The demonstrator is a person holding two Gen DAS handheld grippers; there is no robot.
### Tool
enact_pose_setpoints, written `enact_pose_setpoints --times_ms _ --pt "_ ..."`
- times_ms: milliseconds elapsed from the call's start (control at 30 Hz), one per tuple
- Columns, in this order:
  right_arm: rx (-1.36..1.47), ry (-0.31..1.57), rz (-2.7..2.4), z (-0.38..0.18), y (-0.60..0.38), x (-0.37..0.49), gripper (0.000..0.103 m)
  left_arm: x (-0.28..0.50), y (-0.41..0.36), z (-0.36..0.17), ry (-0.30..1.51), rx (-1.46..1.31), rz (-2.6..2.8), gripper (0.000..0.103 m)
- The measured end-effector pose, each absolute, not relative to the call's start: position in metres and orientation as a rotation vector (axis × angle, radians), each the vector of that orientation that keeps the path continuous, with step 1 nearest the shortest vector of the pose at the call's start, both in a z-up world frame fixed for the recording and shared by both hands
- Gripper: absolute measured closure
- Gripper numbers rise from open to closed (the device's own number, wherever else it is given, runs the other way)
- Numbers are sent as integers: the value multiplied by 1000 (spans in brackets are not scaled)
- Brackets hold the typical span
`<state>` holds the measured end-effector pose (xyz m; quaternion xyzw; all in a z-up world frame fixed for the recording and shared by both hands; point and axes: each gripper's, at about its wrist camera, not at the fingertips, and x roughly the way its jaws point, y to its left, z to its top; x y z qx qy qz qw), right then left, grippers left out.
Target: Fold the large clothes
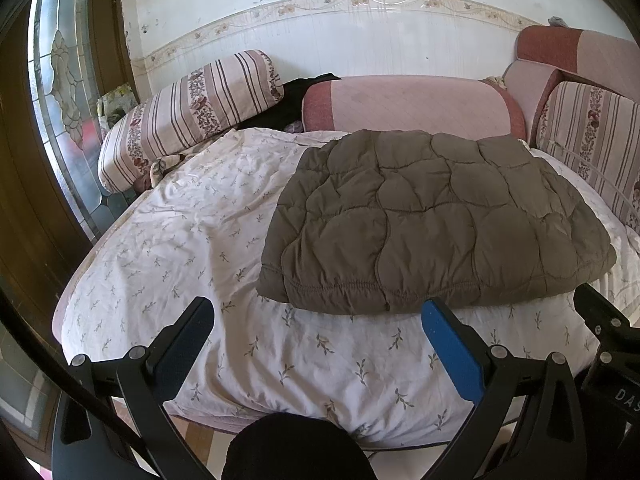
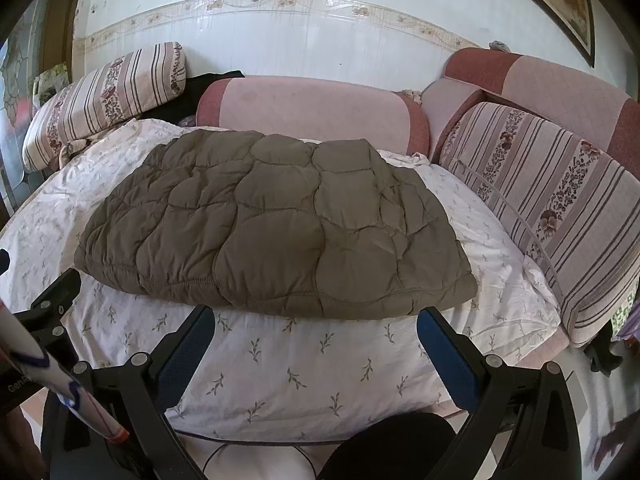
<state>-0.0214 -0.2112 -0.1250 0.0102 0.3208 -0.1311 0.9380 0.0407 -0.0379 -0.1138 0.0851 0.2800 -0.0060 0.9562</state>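
Note:
A brown quilted jacket point(image 1: 432, 220) lies folded into a flat rectangle on a white sheet with a leaf print point(image 1: 192, 240). Its gathered hem faces me. In the left wrist view my left gripper point(image 1: 318, 314) stands open just short of that near edge, toward the jacket's left corner, holding nothing. The right wrist view shows the same jacket point(image 2: 276, 224) on the sheet point(image 2: 288, 368). There my right gripper point(image 2: 316, 322) is open too, with its blue pads point(image 2: 448, 356) just in front of the hem and nothing between them. The right gripper's black frame point(image 1: 608, 328) shows at the right edge of the left view.
A pink sofa back point(image 1: 408, 104) runs behind the sheet. Striped floral cushions lie at the left point(image 1: 188, 116) and right point(image 2: 552, 200). A dark garment point(image 1: 296, 96) sits by the wall. A glass door point(image 1: 60, 92) stands at far left. My dark knee point(image 1: 296, 448) is below the grippers.

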Motion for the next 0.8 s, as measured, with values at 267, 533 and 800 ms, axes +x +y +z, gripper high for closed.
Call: enact_pose_setpoints --times_ms 267,533,800 --pt "18 661 -266 -126 -212 -21 0 39 -37 -114 567 175 -13 0" --pt "18 660 -267 -127 -212 -21 0 38 -36 -113 565 180 -16 0" --pt "16 658 -265 -127 -211 -21 0 36 -38 -111 560 190 -20 0"
